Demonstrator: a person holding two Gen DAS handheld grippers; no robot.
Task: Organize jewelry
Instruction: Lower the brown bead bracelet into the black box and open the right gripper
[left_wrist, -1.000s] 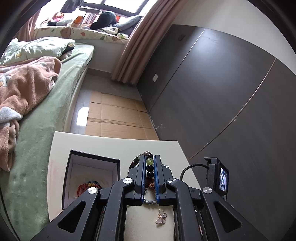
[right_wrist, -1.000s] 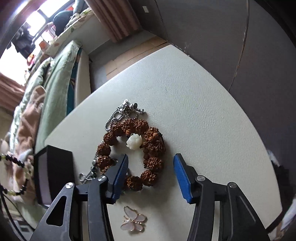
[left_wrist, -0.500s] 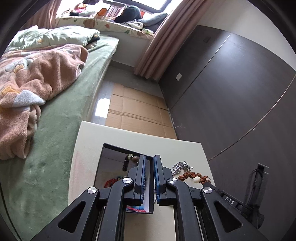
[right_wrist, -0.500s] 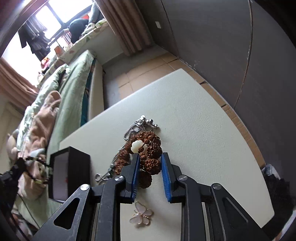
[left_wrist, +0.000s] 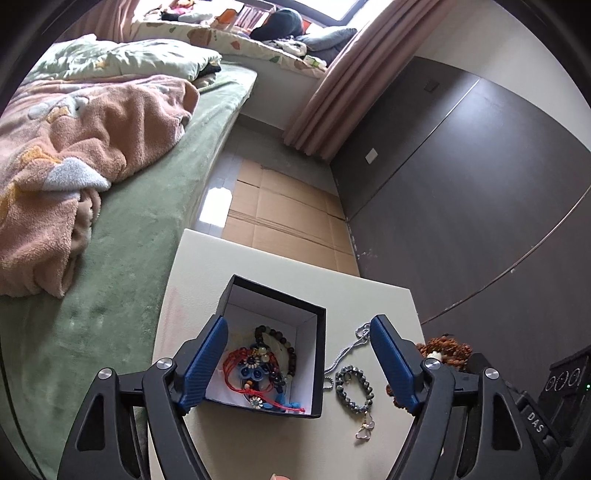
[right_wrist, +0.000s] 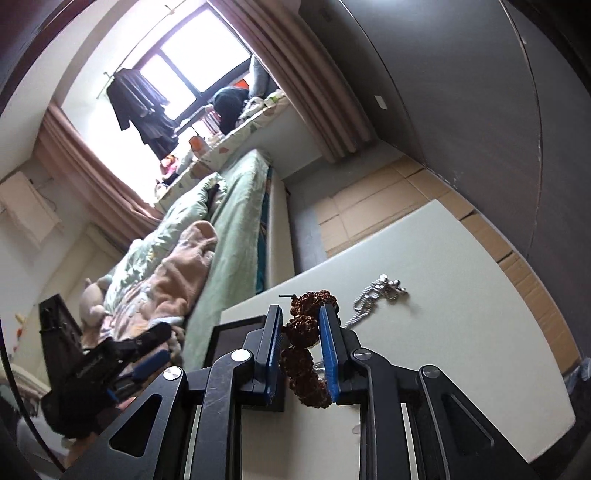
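Right hand-held gripper (right_wrist: 301, 345) is clamped on the brown seed-bead bracelet (right_wrist: 303, 354), lifted off the worktop (right_wrist: 461, 295); a few beads sit between the pads, the rest of the loop hangs below and pokes out above. Left hand-held gripper (left_wrist: 297, 363) is wide apart and empty, hovering over the open black box (left_wrist: 312, 365), which already holds a dark bead bracelet (left_wrist: 277, 341) and a red-cord piece (left_wrist: 258, 373)

Handling call: the seed bracelet looks light, beads hard and knobbly so the pads get decent bite, but the string is floppy, so expect swing in transit. Grip across two or three beads rather than on the cord

Still out on the worktop: grey bead bracelet (left_wrist: 354, 386) with butterfly charm (left_wrist: 365, 430), just beside the box, and a silver chain (right_wrist: 376, 293). Chain is thin, slack and likely slippery: pinch at the bunched clasp end. Take the grey one on the beads; the charm looks fragile
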